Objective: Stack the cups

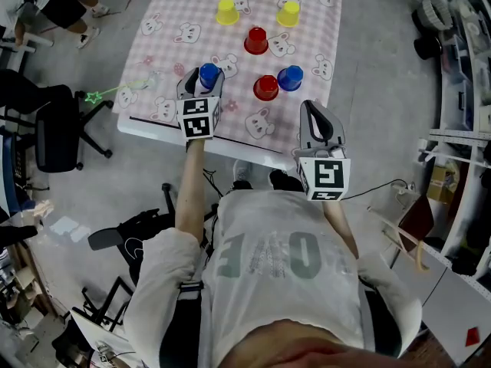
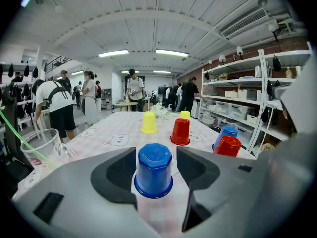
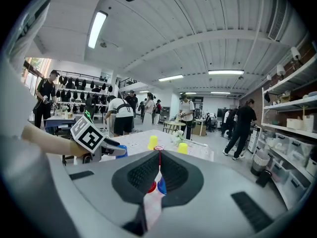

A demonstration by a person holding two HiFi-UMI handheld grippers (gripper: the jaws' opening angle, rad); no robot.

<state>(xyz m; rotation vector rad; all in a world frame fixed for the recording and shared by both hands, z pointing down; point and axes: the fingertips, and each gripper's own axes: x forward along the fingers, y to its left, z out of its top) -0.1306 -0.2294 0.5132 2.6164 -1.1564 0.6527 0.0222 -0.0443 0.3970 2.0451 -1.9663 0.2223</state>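
Left gripper (image 2: 155,151) (jaws apart) straddles 1 blue cup (image 2: 154,172).

6 inverted cups (image 1: 255,41), unstacked, 2 ea colour

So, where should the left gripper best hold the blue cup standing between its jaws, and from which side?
Probably across its side wall, about mid-height, coming from the near side. The blue cup stands upside down, narrowing upward, and the open left gripper straddles it.

Table (image 1: 146,126), pink bunny cloth (image 1: 322,29). Beyond far red cup (image 1: 255,41): two yellow cups (image 1: 226,11) (image 1: 288,13); nearer: near red cup (image 1: 266,87), two blue cups (image 1: 290,77) (image 1: 209,76).
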